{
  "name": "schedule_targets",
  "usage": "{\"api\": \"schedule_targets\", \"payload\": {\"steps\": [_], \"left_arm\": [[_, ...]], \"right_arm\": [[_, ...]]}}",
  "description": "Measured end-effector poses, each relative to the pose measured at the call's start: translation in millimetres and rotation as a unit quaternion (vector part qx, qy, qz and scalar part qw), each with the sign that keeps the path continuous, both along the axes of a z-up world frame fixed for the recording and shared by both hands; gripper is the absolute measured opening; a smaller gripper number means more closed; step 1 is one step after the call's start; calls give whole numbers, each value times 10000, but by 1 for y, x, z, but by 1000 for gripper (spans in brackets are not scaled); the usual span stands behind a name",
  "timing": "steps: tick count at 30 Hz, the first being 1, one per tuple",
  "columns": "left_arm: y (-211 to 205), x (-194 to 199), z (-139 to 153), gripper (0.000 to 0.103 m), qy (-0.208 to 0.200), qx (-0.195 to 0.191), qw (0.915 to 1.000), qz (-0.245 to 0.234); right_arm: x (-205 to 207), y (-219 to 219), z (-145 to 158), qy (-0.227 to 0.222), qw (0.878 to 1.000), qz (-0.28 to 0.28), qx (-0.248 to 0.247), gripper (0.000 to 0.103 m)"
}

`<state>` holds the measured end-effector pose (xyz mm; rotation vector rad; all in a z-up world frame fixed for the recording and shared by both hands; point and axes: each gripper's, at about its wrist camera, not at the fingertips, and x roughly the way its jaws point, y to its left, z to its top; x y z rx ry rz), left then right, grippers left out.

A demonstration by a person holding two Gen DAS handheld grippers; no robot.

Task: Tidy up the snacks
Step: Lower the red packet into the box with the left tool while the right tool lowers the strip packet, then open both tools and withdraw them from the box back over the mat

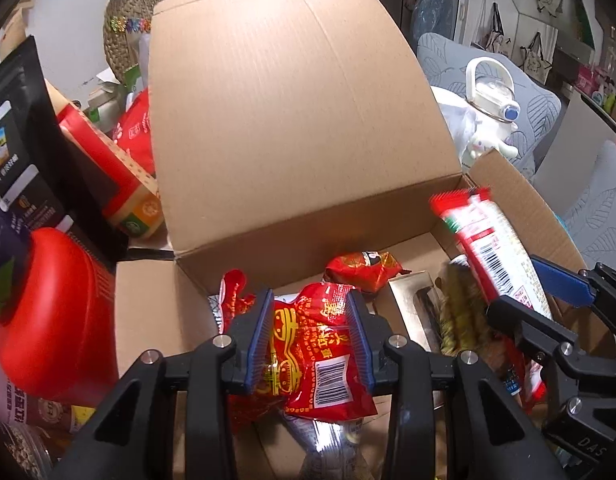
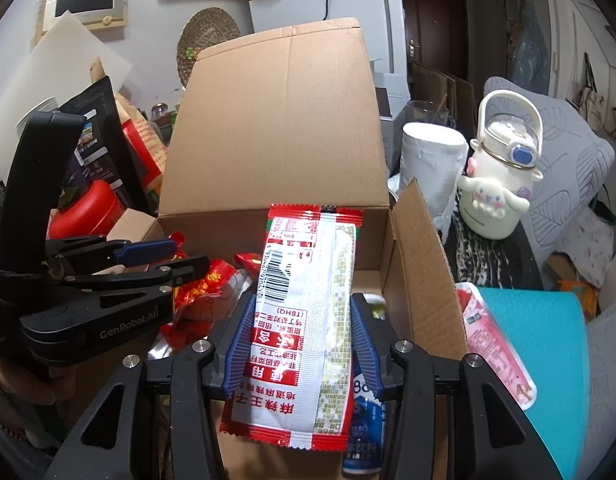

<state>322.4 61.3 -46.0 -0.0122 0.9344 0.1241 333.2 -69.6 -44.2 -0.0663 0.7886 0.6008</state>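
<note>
An open cardboard box (image 1: pixel 300 112) stands in front, its far flap upright; it also shows in the right wrist view (image 2: pixel 276 128). My left gripper (image 1: pixel 310 300) is shut on a red snack packet (image 1: pixel 312 344) with yellow print, held over the box's inside. My right gripper (image 2: pixel 302 308) is shut on a long red and white snack packet (image 2: pixel 304 312), held upright over the box; it shows at the right in the left wrist view (image 1: pixel 492 240). Several other snack packs lie in the box, among them a small red one (image 1: pixel 364 268).
A red tub (image 1: pixel 56 316) and dark and red packages (image 1: pixel 20 152) crowd the left of the box. A cream bottle with a cartoon figure (image 2: pixel 500 168) and a white paper roll (image 2: pixel 428 160) stand to the right. A teal-edged pack (image 2: pixel 540 352) lies at right.
</note>
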Motion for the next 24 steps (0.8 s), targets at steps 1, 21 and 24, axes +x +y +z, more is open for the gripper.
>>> {"api": "schedule_targets", "payload": {"steps": [1,21,24], "left_arm": [[0,0,-1,37,19,7,10000,1],[-27,-28,41,37,-388,98,9991,-103],[-34,-36,54,37,-504,112,9986,-142]], "right_arm": [[0,0,0,-6,10000,-4,-3,49],[-33,-39,45,-392,9986,-266,251,50],[-41,-48,55,-452,9981,-333,266,50]]}}
